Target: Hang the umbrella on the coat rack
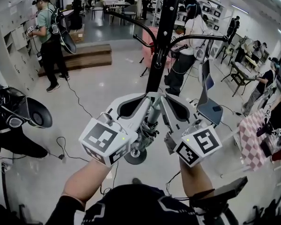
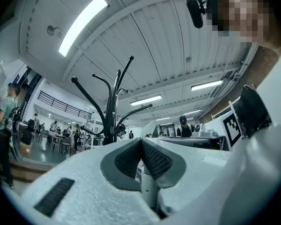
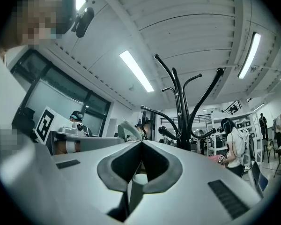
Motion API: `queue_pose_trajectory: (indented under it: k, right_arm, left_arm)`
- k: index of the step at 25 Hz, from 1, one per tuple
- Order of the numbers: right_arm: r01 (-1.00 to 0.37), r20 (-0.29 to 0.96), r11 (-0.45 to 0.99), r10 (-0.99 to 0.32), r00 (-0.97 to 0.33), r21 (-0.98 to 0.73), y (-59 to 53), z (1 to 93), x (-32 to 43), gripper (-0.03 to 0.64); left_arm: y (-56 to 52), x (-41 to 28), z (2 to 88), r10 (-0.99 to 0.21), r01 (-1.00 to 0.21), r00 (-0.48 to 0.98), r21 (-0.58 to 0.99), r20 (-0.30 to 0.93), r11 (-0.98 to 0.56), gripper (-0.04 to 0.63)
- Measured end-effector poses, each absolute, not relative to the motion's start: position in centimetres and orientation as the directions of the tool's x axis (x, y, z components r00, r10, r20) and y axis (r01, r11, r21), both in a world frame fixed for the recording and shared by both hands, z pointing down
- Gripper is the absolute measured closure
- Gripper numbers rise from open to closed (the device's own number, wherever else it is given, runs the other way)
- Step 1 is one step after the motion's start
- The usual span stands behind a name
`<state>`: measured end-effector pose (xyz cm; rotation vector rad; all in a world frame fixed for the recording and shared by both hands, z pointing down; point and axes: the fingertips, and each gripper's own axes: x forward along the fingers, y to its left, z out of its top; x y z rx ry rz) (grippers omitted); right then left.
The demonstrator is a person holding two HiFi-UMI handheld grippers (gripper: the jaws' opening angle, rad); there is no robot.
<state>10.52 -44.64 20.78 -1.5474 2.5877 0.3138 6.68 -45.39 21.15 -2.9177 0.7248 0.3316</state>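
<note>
Slim, furled, pale-shafted umbrella [image 1: 153,116]

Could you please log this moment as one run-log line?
left gripper: shut on umbrella | right gripper: shut on umbrella | coat rack: ahead, umbrella not hung

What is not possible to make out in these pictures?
1. The umbrella: in the head view it is mostly covered by the left hand-held gripper and the right hand-held gripper. No view shows its handle.
2. Top of the coat rack: cut off by the head view's upper edge.
3. Its base: partly behind the left hand-held gripper.
</note>
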Motion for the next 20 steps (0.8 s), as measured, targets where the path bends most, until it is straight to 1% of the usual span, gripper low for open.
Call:
queue_pose_trajectory:
  k: [20]
  right_arm:
    - [-0.882, -0.249, 0.451, -0.846, -0.472, 0.139, -50.0, 17.2, 12.6, 0.607]
  left_arm:
    - [-50.6, 8.6, 17.3, -0.456, -0.482, 0.853, -0.05, -0.253, -0.875, 0.585]
